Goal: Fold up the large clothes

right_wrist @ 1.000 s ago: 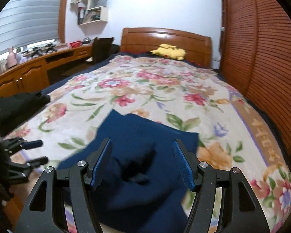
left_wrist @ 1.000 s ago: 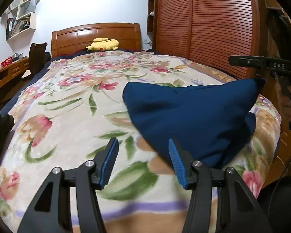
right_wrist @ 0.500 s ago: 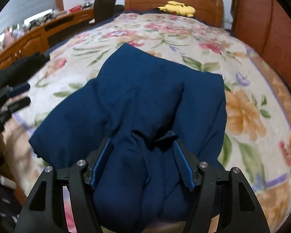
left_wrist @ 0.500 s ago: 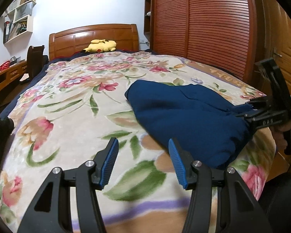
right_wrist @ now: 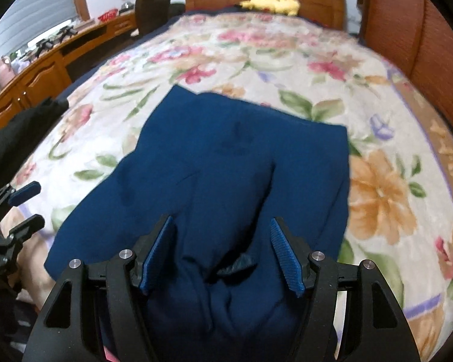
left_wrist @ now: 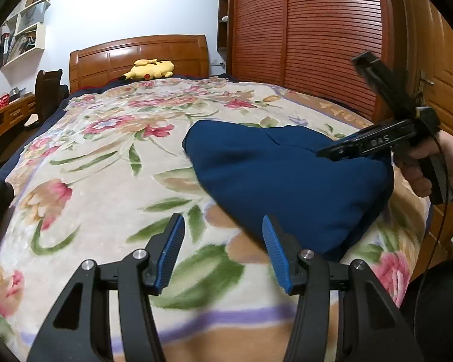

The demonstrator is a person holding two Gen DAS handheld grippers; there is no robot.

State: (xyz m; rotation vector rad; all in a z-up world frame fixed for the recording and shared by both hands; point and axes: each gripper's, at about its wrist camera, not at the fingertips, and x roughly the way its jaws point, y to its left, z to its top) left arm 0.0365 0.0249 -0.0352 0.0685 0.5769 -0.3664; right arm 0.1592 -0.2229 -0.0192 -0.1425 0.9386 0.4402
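tongs point(left_wrist: 223, 252): black frames | blue ribbed pads point(left_wrist: 169, 252) | silver screws | "DAS" marking

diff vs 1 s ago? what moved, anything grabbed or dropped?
The right gripper came down from above the bed onto the blue garment, which dropped from a raised peak into a flatter heap. Its jaws stand open over a fold, nothing pinched. The left gripper stayed open over the floral blanket; the yellow plush is unmoved.

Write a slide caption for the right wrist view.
Open right gripper above a blue garment on a flowered blanket.
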